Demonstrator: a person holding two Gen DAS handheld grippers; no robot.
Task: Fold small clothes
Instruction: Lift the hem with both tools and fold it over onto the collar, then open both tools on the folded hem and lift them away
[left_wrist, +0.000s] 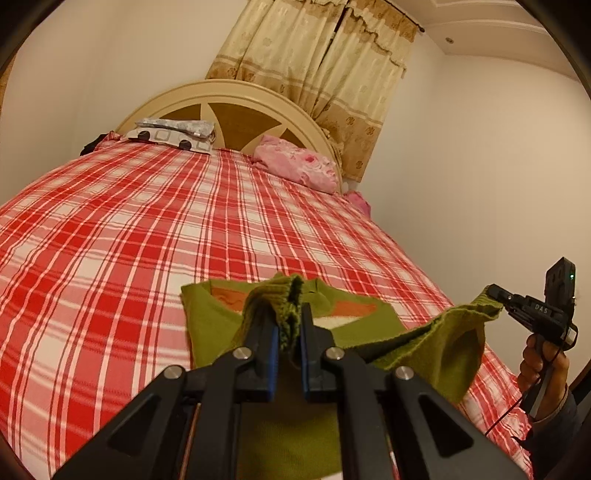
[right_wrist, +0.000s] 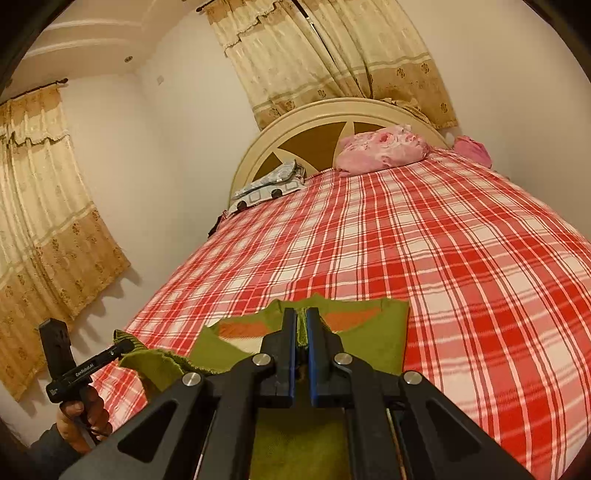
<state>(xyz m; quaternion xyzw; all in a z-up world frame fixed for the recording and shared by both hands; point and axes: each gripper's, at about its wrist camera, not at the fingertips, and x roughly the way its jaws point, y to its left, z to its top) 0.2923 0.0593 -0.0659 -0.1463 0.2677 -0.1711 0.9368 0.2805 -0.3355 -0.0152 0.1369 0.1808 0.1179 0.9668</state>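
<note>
A small green sweater (left_wrist: 207, 325) with orange and white patches lies on the red plaid bed (left_wrist: 147, 229), its near part lifted off the sheet. My left gripper (left_wrist: 286, 308) is shut on a bunched ribbed edge of it. In the same view the right gripper (left_wrist: 493, 291), held by a hand, pinches the other green corner at the right. In the right wrist view, my right gripper (right_wrist: 301, 314) is shut on a thin fold of the green sweater (right_wrist: 388, 339). The left gripper (right_wrist: 129, 345) grips the ribbed corner at the lower left, and the cloth hangs between the two.
A pink pillow (left_wrist: 299, 164) and a patterned grey-white bundle (left_wrist: 173, 134) lie by the cream headboard (left_wrist: 236, 99). Beige curtains (left_wrist: 314, 55) hang behind. A wall runs along the bed's right side, and a second curtain (right_wrist: 40, 229) hangs at the left.
</note>
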